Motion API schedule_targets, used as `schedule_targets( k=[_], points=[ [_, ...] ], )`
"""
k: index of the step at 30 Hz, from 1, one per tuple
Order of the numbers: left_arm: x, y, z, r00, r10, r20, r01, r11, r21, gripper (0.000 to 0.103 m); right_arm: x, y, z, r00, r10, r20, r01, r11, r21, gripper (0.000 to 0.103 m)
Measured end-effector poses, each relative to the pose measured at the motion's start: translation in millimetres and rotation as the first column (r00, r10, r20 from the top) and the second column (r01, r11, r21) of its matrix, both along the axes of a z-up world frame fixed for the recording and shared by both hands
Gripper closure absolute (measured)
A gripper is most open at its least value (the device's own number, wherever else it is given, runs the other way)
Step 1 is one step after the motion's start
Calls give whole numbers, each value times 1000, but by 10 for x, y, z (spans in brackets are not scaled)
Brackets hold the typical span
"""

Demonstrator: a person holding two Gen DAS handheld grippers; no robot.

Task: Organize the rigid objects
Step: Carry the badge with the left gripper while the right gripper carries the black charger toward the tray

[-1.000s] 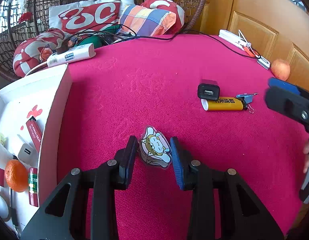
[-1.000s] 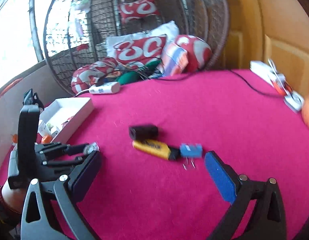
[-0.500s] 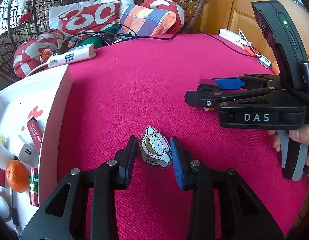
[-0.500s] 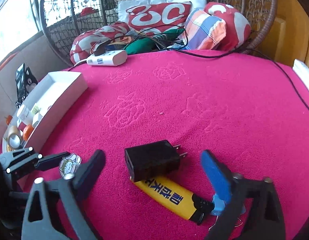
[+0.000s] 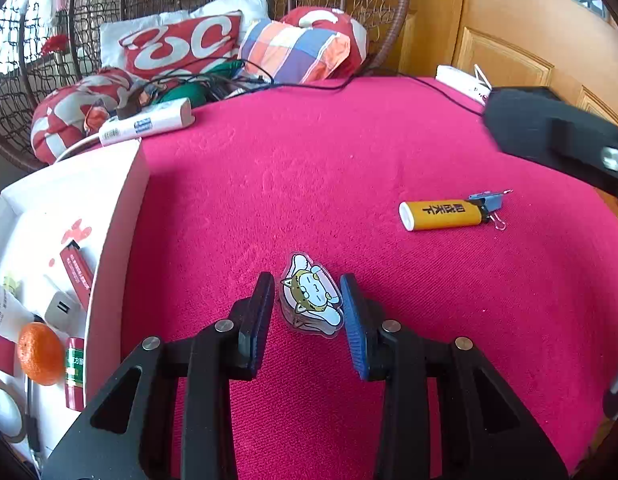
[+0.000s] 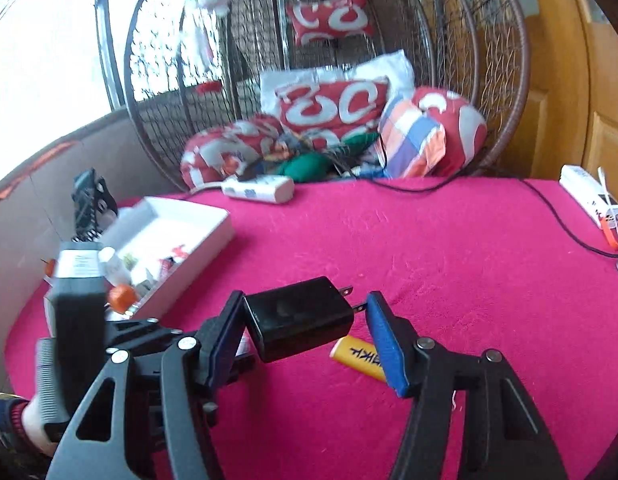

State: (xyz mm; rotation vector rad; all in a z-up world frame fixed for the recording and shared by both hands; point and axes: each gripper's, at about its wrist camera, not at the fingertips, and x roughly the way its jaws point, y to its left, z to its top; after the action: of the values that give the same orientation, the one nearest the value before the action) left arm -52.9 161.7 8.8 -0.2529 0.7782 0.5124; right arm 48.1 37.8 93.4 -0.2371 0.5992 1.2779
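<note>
My right gripper (image 6: 305, 330) is shut on a black plug adapter (image 6: 299, 324), held above the red tablecloth, prongs toward its right finger. My left gripper (image 5: 307, 314) rests low on the cloth with its fingers on both sides of a flat cartoon cat charm (image 5: 311, 296), small gaps showing, so it is open. A yellow lighter (image 5: 443, 215) (image 6: 359, 358) with a blue binder clip (image 5: 487, 201) lies on the cloth to the right. A white box (image 5: 121, 216) (image 6: 189, 256) at the left holds small items.
The box holds a tangerine (image 5: 39, 353), a red tube (image 5: 75, 372) and a white charger (image 5: 61, 308). A white power strip (image 5: 147, 124) and cables lie at the table's far edge by cushions. Another strip (image 6: 589, 200) sits far right.
My right gripper closed on the black adapter, lifted it off the cloth from beside the lighter and carried it up and away. My left gripper has stayed around the charm.
</note>
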Motion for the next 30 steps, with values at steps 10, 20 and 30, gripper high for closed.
schedule_targets(
  k=[10, 20, 30],
  points=[
    [-263, -211, 282, 994, -9, 105, 6, 1000, 25, 70, -211, -290, 261, 1000, -13, -4, 13, 997, 77, 42],
    [-623, -426, 688, 977, -5, 213, -8, 998, 61, 70, -378, -365, 355, 1000, 9, -25, -7, 994, 110, 42],
    [-812, -439, 814, 968, 8, 252, -29, 997, 77, 70, -524, -359, 396, 999, 36, -15, -34, 992, 118, 42]
  ],
)
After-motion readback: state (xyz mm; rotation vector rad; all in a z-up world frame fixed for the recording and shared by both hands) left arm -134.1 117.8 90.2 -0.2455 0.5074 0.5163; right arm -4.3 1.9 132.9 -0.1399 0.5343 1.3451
